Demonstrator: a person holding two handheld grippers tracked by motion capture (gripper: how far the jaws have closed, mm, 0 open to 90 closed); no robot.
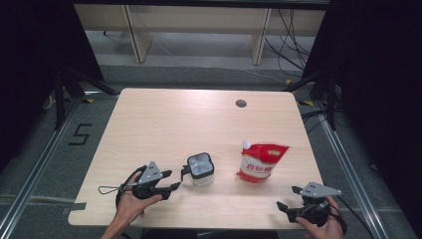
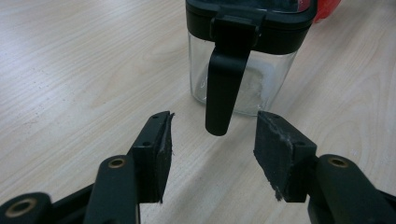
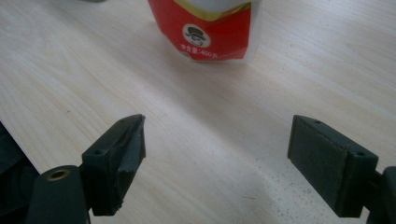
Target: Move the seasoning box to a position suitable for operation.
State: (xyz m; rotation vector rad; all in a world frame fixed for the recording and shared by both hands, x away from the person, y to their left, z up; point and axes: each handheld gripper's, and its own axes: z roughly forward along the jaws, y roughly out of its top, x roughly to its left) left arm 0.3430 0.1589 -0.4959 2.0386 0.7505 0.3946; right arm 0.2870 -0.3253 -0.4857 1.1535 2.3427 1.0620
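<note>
A clear square container point(image 1: 201, 168) with a black lid stands near the table's front left; in the left gripper view the container point(image 2: 273, 79) is close ahead, its black handle point(image 2: 224, 93) hanging down the near side. My left gripper point(image 1: 175, 180) lies just left of it, open; in its own view the left gripper point(image 2: 214, 145) has the handle's lower end just beyond the gap between its jaws, untouched. A red and white spouted pouch point(image 1: 262, 162) lies right of the container. My right gripper point(image 1: 287, 196) rests open by the front right edge, with the pouch point(image 3: 210, 32) ahead of the gripper point(image 3: 215, 140).
The light wooden table point(image 1: 174, 119) has a round cable hole point(image 1: 241, 103) near its far edge. Beyond the table are floor, cables and the legs of another desk. A person's hands hold both grippers at the table's front edge.
</note>
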